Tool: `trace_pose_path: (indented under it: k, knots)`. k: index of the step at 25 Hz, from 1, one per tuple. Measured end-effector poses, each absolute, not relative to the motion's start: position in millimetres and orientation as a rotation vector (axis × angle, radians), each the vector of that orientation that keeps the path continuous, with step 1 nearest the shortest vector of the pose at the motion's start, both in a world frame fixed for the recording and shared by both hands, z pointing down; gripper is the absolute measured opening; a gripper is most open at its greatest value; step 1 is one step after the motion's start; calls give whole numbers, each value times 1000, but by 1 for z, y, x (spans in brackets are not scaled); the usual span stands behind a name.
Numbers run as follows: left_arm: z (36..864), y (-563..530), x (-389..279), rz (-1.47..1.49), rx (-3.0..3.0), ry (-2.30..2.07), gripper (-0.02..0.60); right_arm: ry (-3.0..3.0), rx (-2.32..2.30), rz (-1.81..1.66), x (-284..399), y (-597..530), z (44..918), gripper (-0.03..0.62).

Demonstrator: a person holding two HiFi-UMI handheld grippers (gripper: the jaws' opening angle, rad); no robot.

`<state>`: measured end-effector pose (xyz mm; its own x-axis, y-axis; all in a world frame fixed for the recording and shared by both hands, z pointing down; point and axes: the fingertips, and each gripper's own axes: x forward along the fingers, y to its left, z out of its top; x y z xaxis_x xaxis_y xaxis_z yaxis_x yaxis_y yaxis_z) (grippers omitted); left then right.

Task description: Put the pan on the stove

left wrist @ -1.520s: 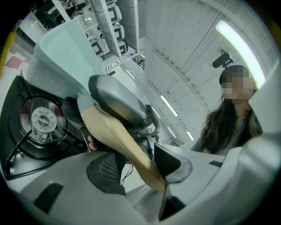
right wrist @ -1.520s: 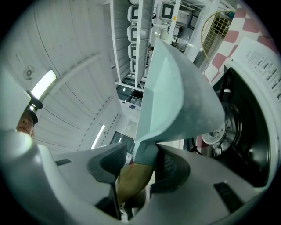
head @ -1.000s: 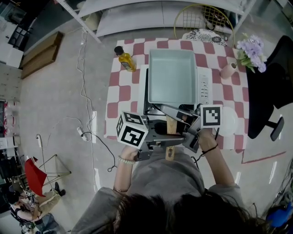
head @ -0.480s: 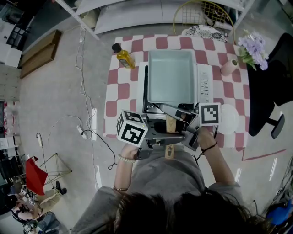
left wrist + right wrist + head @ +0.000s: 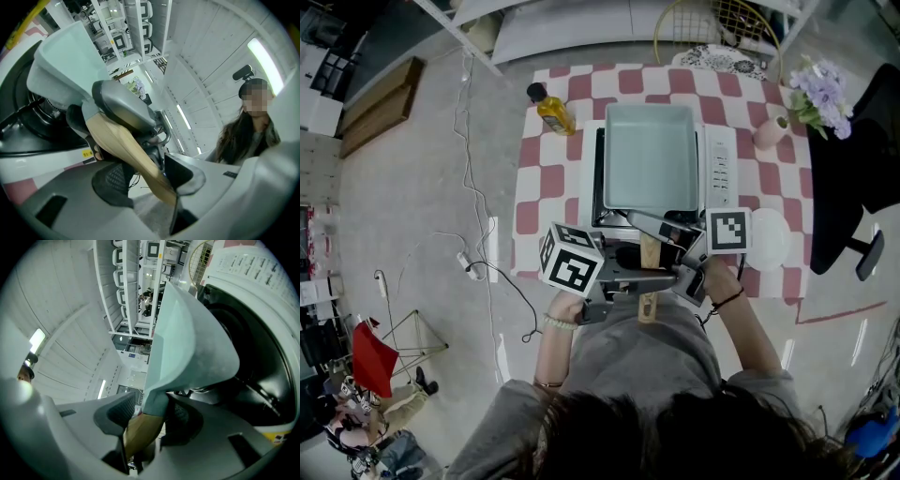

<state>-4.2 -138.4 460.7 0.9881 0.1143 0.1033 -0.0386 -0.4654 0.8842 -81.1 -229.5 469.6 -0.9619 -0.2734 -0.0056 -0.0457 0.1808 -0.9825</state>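
head view: pan (image 5: 649, 155) over stove (image 5: 719, 169), handle (image 5: 649, 251) trailing back.
left claw (image 5: 147, 176) and right claw (image 5: 147, 420) clamp handle, right nearer stove.

A table (image 5: 546, 178) under a red-and-white checked cloth stands on the grey floor (image 5: 422, 206), upper middle of the frame. On it lie a stove (image 5: 719, 169) at centre, a bottle (image 5: 551, 110) at its upper left corner, a pink vase (image 5: 766, 133) of flowers upper right, and a white plate (image 5: 769, 239) lower right

right tool (image 5: 149, 418) clamps the wooden handle (image 5: 139, 433) — pale pan (image 5: 187, 343) above black stove (image 5: 255, 364).
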Motion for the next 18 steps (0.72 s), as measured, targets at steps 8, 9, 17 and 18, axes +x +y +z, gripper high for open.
trace_pose_path:
  k: [8,9,17,18]
  knots:
    - [465,-136,-5,172,2032,55,218,2262,-317,-1891,-81,-227,475,187]
    - [465,-136,-5,172,2031,55,218,2262,-315,-1891,-82,-227,476,187]
    - [469,-134,-6,167,2015,59,218,2243,-324,-1917,-82,-225,482,187]
    - [469,-134,-6,167,2013,59,218,2243,-324,-1918,-82,-224,483,187]
